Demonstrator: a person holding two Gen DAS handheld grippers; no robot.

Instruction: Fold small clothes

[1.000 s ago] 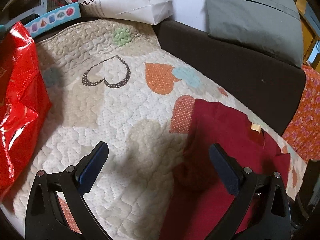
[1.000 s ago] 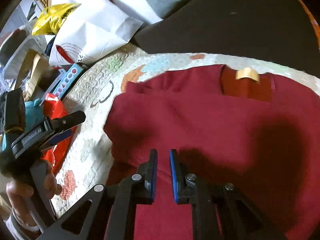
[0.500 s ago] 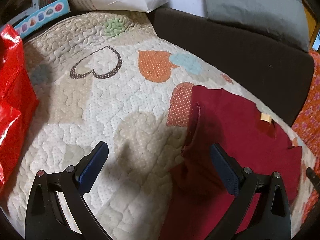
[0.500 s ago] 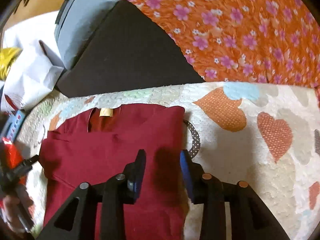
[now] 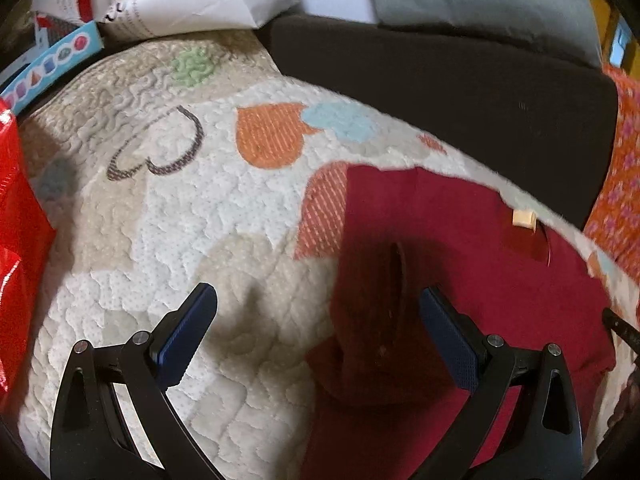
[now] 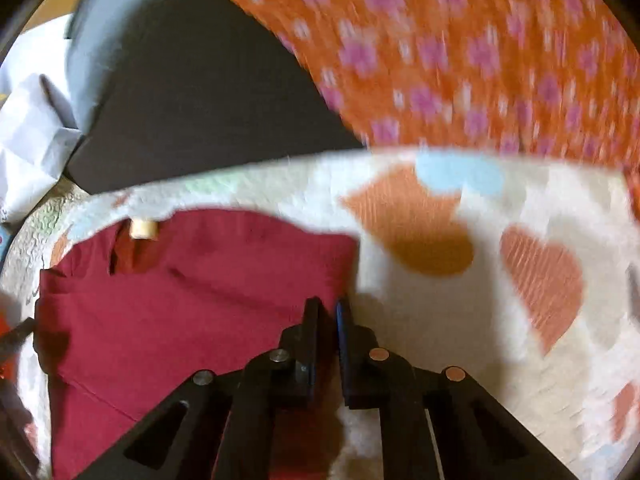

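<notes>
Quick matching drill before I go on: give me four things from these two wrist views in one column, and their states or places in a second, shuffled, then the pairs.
Things:
1. left hand-held gripper
2. right hand-held gripper
3. dark red shirt
4. red plastic bag

States or places:
A. lying flat on the heart-print quilt
B. jaws wide open
C. at the quilt's left edge
D. jaws nearly shut at the shirt's right edge

Pairs: 1-B, 2-D, 3-A, 4-C

Heart-print quilt [image 5: 168, 216], red bag [image 5: 16, 240]
</notes>
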